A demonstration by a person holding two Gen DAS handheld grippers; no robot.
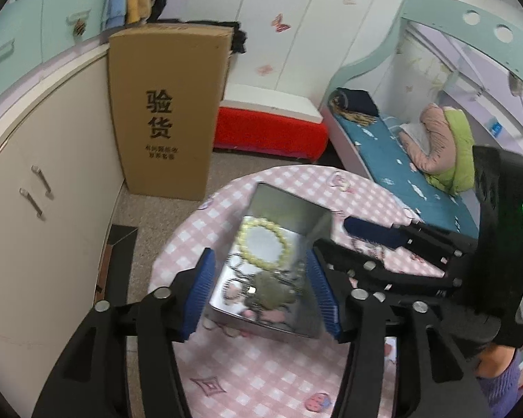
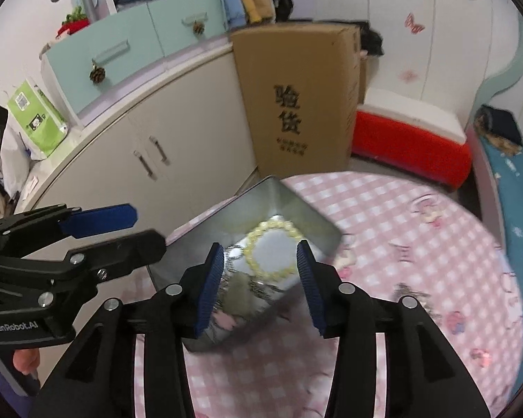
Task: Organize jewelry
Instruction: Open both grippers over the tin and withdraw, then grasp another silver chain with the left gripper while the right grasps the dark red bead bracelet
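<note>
An open silver metal tin [image 1: 289,209] [image 2: 282,202] stands on the round table with a pink checked cloth [image 1: 261,376] [image 2: 418,244]. In it lie a pale yellow bead bracelet [image 1: 247,240] [image 2: 261,230], a greenish pendant [image 1: 272,291] [image 2: 240,296] and some thin chain. My left gripper [image 1: 261,292] is open and empty, its blue pads on either side of the tin, above it. My right gripper [image 2: 261,285] is open and empty, also spread over the tin. Each gripper shows in the other's view, the right one [image 1: 383,240] and the left one [image 2: 115,233].
A tall cardboard box [image 1: 167,111] [image 2: 303,101] stands on the floor beyond the table, next to cream cabinets [image 1: 45,181] [image 2: 150,139]. A red storage bench [image 1: 272,132] [image 2: 411,146] is behind. A bed with blue bedding [image 1: 401,160] is on the right.
</note>
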